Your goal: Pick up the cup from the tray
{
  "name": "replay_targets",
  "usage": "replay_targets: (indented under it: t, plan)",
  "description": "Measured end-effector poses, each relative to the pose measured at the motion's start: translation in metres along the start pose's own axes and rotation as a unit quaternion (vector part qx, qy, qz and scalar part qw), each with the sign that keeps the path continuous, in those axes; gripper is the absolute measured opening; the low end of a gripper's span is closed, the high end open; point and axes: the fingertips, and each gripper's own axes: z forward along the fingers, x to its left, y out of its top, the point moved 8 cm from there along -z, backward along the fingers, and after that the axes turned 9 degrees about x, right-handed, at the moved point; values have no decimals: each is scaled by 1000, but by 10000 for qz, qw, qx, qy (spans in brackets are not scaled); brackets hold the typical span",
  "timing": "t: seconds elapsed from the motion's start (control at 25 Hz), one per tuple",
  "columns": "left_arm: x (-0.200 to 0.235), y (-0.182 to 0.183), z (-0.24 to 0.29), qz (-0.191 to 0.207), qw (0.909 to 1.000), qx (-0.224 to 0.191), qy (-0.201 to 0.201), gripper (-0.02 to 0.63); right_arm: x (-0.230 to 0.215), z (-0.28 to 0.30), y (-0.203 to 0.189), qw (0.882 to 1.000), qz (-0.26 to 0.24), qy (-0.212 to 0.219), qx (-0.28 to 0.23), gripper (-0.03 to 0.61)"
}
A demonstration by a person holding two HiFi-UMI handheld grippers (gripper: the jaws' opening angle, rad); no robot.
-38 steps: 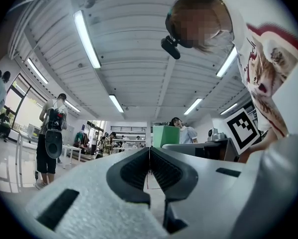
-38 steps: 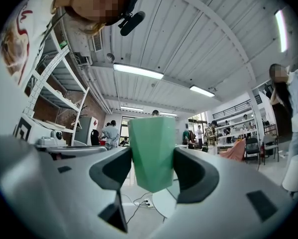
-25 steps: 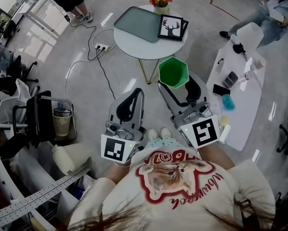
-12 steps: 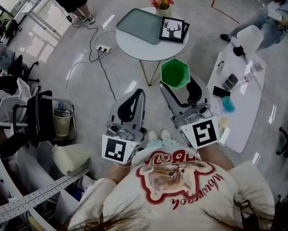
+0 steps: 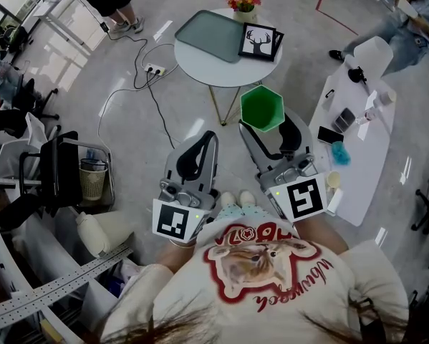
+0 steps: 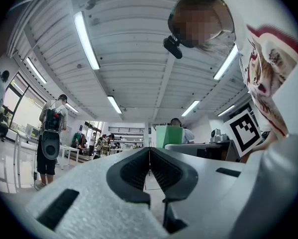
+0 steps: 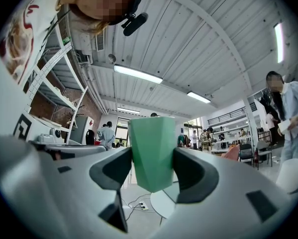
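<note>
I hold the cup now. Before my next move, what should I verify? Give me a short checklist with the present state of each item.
1. Green cup sits in the right tongs, touched on both sides: ok.
2. Cup is upright: ok.
3. Cup is clear of the tray, which lies empty on the round table: ok.
4. Left tongs are shut and hold nothing: ok.
5. Grip is firm enough for carrying: cannot tell.
</note>
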Motion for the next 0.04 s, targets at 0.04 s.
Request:
replay_targets:
  t: [0.04]
  plan:
    - [0,0,-1,4,10000,0,-3,15,1,-1,0,10000,-8,-1,-3,262]
